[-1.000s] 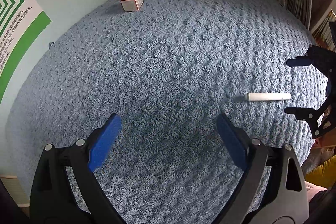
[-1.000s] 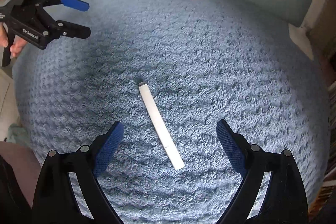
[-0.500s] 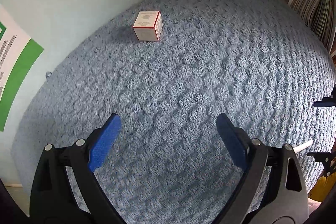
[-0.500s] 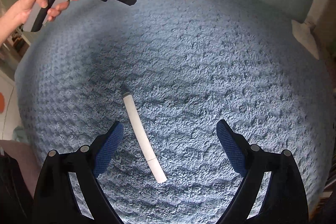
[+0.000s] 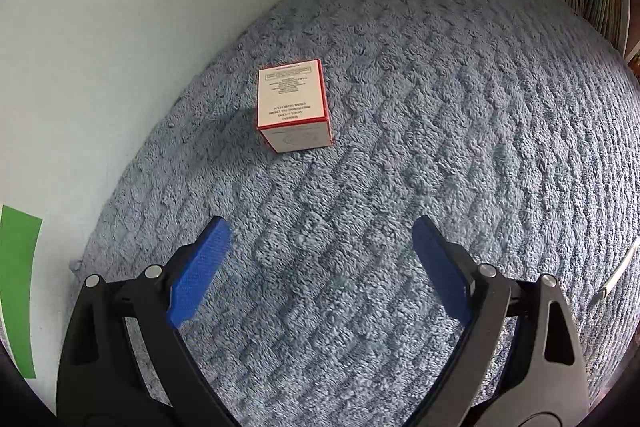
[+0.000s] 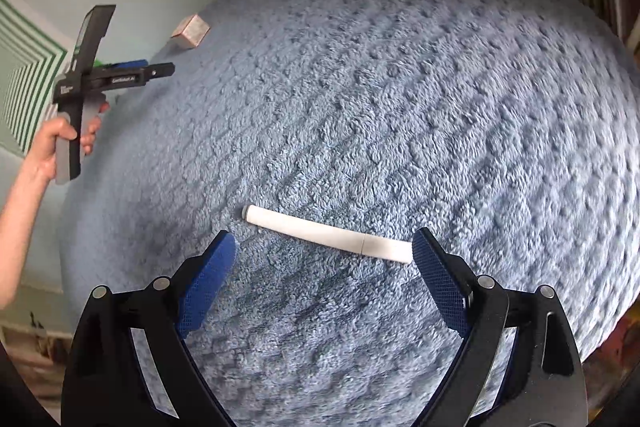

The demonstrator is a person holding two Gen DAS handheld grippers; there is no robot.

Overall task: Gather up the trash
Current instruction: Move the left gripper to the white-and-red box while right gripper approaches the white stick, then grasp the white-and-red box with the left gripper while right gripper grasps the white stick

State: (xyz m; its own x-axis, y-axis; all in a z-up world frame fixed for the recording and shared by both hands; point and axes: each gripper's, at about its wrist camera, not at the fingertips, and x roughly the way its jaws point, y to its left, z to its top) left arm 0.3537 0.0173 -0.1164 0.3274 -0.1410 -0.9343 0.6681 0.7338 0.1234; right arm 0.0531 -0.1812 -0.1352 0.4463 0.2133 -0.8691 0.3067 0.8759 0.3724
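Left wrist view: the left gripper (image 5: 320, 239) stands wide apart and empty above a blue textured mat (image 5: 460, 131), aimed at a small red-edged white box (image 5: 294, 105) resting well ahead, near the pale wall (image 5: 120, 7). Print on the box is too small to read. A thin white sliver at the right border is cut off and cannot be identified. Right wrist view: the right gripper (image 6: 323, 247) is likewise spread wide, holding nothing; a white pen-like tube (image 6: 328, 234) lies crosswise just beyond its fingertips, one end close to the right fingertip (image 6: 430, 259), contact uncertain. The box (image 6: 191, 31) appears blurred at the mat's far edge.
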